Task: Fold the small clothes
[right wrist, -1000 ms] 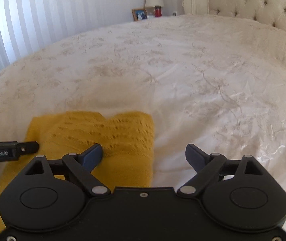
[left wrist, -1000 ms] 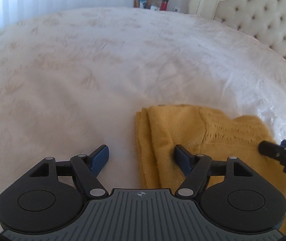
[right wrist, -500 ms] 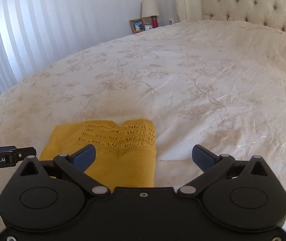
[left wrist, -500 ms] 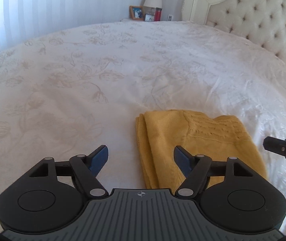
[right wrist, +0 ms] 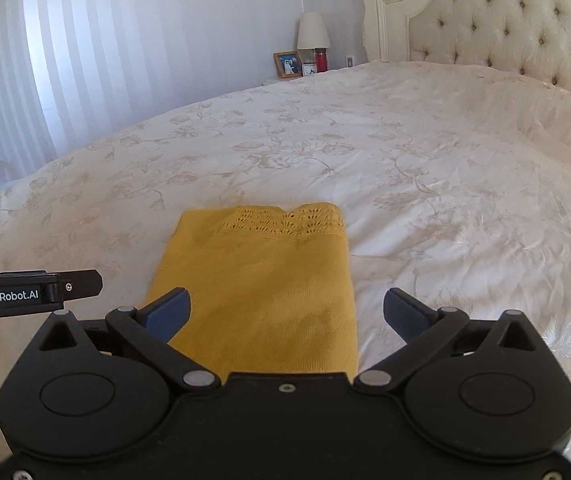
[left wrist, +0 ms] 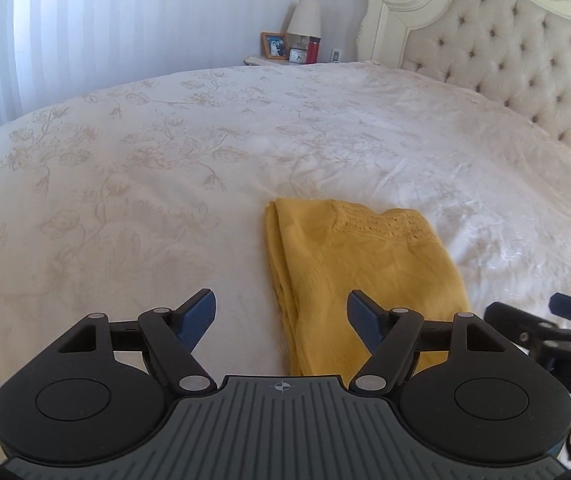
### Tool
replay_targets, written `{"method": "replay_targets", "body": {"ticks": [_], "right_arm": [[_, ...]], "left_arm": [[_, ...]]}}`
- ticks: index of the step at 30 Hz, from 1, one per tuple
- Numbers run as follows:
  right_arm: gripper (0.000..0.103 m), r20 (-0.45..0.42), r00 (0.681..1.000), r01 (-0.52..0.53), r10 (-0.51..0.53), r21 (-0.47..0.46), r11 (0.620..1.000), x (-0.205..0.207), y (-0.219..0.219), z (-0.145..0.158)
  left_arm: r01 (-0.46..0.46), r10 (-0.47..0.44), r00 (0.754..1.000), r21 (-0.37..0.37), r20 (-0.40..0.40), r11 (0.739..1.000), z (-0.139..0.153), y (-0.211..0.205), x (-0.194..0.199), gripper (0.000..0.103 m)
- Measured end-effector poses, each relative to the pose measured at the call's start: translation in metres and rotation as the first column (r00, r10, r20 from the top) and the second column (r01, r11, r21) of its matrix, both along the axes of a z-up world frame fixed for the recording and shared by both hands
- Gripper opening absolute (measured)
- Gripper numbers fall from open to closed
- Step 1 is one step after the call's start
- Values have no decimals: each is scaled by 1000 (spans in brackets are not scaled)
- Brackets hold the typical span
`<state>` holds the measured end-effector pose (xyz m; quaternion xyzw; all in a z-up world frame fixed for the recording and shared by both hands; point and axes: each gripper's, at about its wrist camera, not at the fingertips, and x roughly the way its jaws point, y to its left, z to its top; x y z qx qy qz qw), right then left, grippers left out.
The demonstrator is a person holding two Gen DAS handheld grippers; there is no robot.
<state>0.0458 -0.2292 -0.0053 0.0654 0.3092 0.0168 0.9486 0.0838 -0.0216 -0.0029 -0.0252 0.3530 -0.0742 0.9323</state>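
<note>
At the bottom of the left wrist view the left gripper (left wrist: 281, 314) has its blue fingers (left wrist: 199, 314) spread apart, with nothing between them; they hang above the bedspread. The right gripper (right wrist: 285, 312) fills the bottom of its own view, and its fingers (right wrist: 403, 312) stand very wide; they have just been opening, and they press on nothing. Just beyond both grippers lies the yellow knitted garment (right wrist: 261, 280), folded into a neat rectangle, flat on the cream flowered bedspread (right wrist: 425, 168). It sits in the lower middle of each frame. Its lace-pattern edge (right wrist: 285, 222) is on the far side, and the stacked layers show along its left side in the left wrist view. Further back, at upper right, stands the tufted headboard (left wrist: 525, 52). Beside it, at top centre, is a nightstand with a lamp (right wrist: 312, 32), a picture frame (right wrist: 287, 65) and a red jar (right wrist: 321, 60).
</note>
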Motion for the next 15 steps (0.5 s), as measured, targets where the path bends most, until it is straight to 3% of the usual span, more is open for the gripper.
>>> {"method": "replay_targets", "body": {"ticks": [5, 10, 15], "right_arm": [[102, 11, 1000, 19, -19, 5, 1000, -24, 3, 0], [102, 22, 999, 40, -39, -5, 999, -42, 9, -6], [102, 57, 996, 65, -64, -17, 998, -55, 11, -6]], "left_arm": [[-34, 33, 999, 50, 26, 998, 2, -9, -29, 72], [-12, 12, 1000, 9, -3, 1000, -1, -13, -45, 72], [3, -3, 1000, 30, -13, 1000, -4, -18, -55, 72]]}}
